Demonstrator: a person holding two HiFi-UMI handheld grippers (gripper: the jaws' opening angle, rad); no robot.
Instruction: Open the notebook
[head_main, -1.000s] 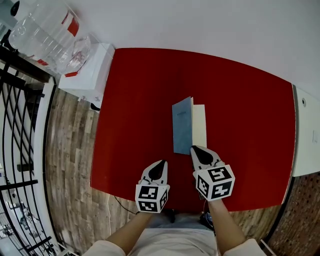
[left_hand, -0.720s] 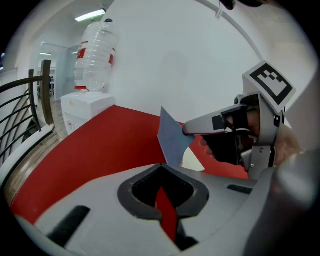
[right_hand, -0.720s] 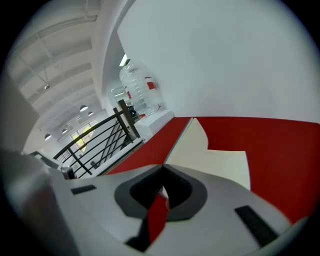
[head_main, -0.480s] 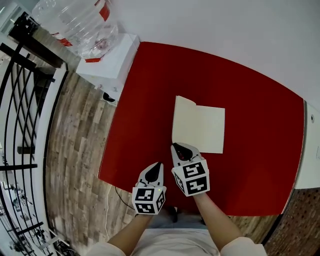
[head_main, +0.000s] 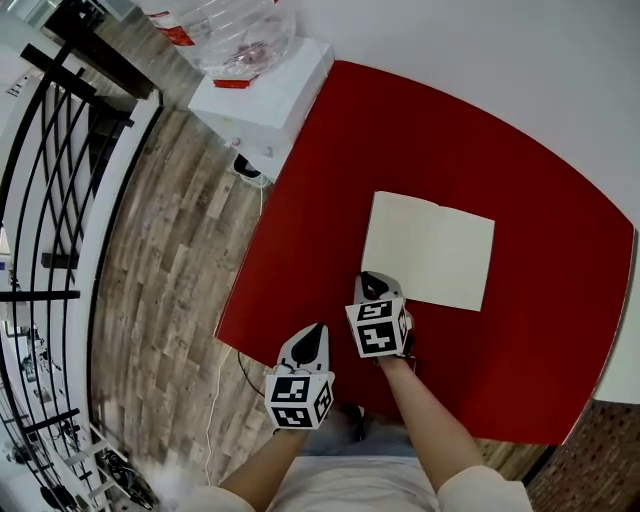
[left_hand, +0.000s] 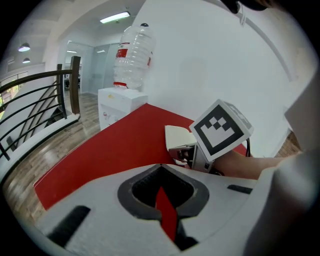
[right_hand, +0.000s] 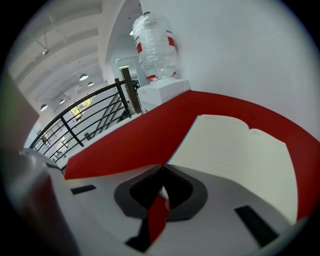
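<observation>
Shows the notebook (head_main: 430, 250) open and flat on the red table (head_main: 330, 180), just ahead and to the right of the right gripper (head_main: 371, 283). Long axis across the spread, left to right; spine pointing away from the tongs. Pages blank, pale cream, with a thin blue cover edge along the left side. Right jaws pressed together on the near left corner. Left gripper (head_main: 316, 332) closed on nothing, behind and left of the right one, apart from the notebook.

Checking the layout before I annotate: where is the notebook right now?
In the head view the notebook lies open on the red table, right of centre, with its near-left corner at the tips of the right gripper.
</observation>
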